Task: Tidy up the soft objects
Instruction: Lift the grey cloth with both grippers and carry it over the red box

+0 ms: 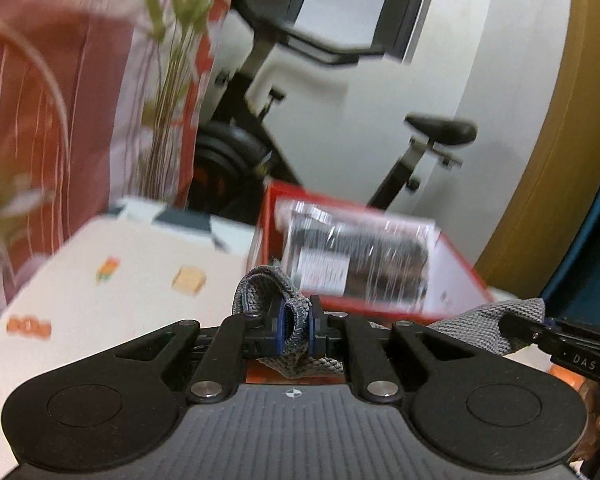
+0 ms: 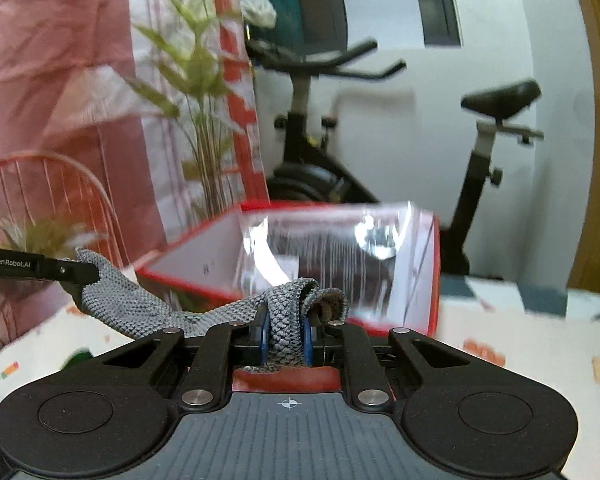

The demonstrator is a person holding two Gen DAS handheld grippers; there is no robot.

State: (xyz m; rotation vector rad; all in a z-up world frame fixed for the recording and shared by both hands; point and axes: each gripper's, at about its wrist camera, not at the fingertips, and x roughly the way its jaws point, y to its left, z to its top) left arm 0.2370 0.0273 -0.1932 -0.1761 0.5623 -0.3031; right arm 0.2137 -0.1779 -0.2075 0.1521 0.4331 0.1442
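Note:
A grey knitted cloth (image 1: 260,292) hangs stretched between both grippers above the table. My left gripper (image 1: 296,330) is shut on one bunched end of it. The other end of the grey cloth (image 2: 286,320) is pinched in my right gripper (image 2: 286,338), which is shut too. In the left wrist view the right gripper (image 1: 540,334) shows at the right edge, holding the cloth's far end. In the right wrist view the left gripper (image 2: 74,274) shows at the left edge, gripping the cloth. Just beyond stands a red-rimmed box (image 2: 196,248) with a shiny plastic-wrapped dark package (image 1: 360,264) in it.
The table (image 1: 120,280) wears a white cover printed with small orange pictures. Behind it stand an exercise bike (image 2: 300,136), a tall green plant (image 2: 204,120), a red wire chair (image 2: 40,192) and pink curtains (image 1: 52,60). A yellow-brown door (image 1: 560,120) is at the right.

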